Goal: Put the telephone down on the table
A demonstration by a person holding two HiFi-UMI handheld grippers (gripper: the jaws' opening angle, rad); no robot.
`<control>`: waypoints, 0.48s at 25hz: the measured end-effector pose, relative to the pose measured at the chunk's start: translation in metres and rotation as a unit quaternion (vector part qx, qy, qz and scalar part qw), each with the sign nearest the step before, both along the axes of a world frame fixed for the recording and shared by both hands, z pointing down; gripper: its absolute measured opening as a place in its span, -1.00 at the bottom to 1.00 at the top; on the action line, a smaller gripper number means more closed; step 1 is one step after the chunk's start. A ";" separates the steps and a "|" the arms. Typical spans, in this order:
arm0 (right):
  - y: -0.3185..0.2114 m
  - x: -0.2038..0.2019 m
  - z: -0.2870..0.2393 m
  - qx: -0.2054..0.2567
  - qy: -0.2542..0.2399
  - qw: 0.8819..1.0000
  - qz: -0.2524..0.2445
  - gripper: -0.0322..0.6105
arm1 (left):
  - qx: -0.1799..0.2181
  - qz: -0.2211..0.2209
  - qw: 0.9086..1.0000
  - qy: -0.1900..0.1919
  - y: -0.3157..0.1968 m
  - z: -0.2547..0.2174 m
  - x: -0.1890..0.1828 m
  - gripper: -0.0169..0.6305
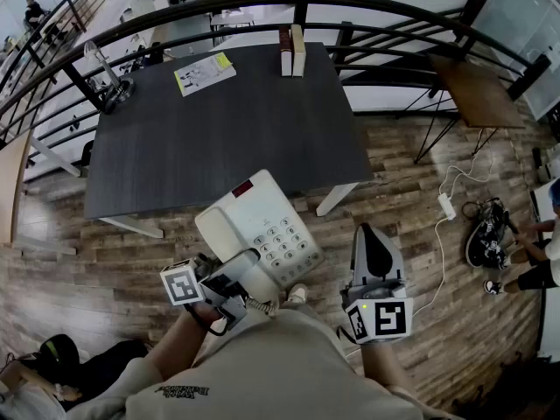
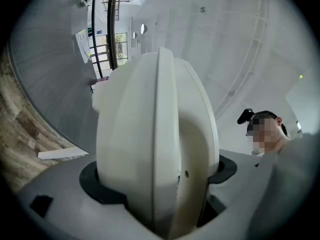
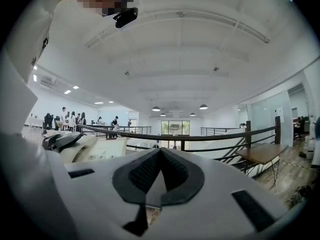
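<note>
A white push-button telephone hangs in the air just in front of the dark grey table, over the wooden floor. Its handset lies in the cradle and a coiled cord trails from its near end. My left gripper is shut on the phone's near end. In the left gripper view the telephone stands edge-on, wedged between both jaws. My right gripper is to the right of the phone, apart from it, shut and holding nothing. In the right gripper view its tips meet, with the telephone at the left.
On the table stand two upright books at the far edge, a leaflet and a desk lamp at the far left. A black railing curves behind. A small wooden table, a power strip and a seated person are to the right.
</note>
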State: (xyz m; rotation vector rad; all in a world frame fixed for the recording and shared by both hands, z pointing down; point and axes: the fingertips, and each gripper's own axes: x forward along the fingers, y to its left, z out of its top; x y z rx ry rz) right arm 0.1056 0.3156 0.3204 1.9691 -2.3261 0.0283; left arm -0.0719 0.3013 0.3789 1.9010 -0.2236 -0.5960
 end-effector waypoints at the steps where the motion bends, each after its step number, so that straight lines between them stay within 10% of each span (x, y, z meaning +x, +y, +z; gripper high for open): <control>1: 0.001 0.000 0.000 -0.001 -0.001 1.000 0.000 -0.90 | -0.002 0.001 1.000 0.002 0.001 -0.001 0.000 0.48; 12: 0.011 0.021 0.005 0.000 -0.030 1.000 0.003 -0.90 | 0.000 0.027 1.000 0.007 0.019 -0.003 0.022 0.48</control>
